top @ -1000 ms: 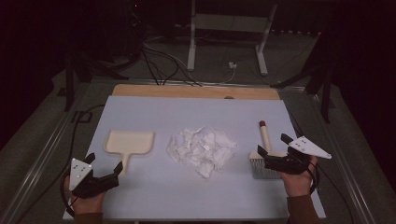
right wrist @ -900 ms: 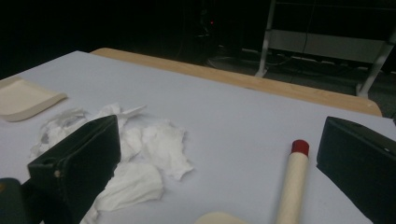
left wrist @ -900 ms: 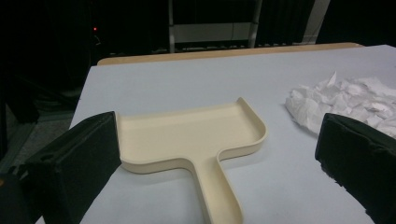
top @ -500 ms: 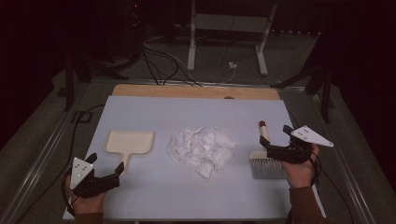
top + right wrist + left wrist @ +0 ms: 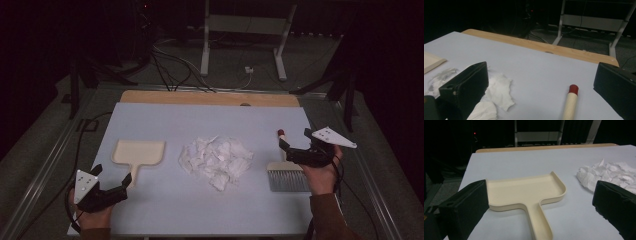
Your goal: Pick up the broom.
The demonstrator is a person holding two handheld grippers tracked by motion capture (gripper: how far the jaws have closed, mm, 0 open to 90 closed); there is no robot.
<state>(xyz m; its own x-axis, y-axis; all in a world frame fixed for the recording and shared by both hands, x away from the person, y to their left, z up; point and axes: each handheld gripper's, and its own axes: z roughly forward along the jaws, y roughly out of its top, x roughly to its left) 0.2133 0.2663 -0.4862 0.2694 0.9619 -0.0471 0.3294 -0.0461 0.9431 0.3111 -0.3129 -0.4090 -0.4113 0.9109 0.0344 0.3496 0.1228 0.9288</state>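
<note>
Right gripper (image 5: 295, 146) has moved forward along the brush (image 5: 285, 167), fingers spread, straddling its red-tipped handle without touching. Left gripper (image 5: 111, 182) unchanged, fingers released near the dustpan (image 5: 138, 152) handle. Paper scraps (image 5: 216, 157) piled mid-desk (image 5: 210, 120) between dustpan and brush.

Pretty dark room overall, black all around the back. The pale blue-grey sheet covering the tabletop (image 5: 210, 125) catches most of the light, with a strip of light wooden table edge (image 5: 210, 98) showing at its far side. Past that there's grey carpeted floor (image 5: 240, 60), a tangle of black cables (image 5: 170, 65), and a white metal stand with two legs (image 5: 242, 30).
</note>
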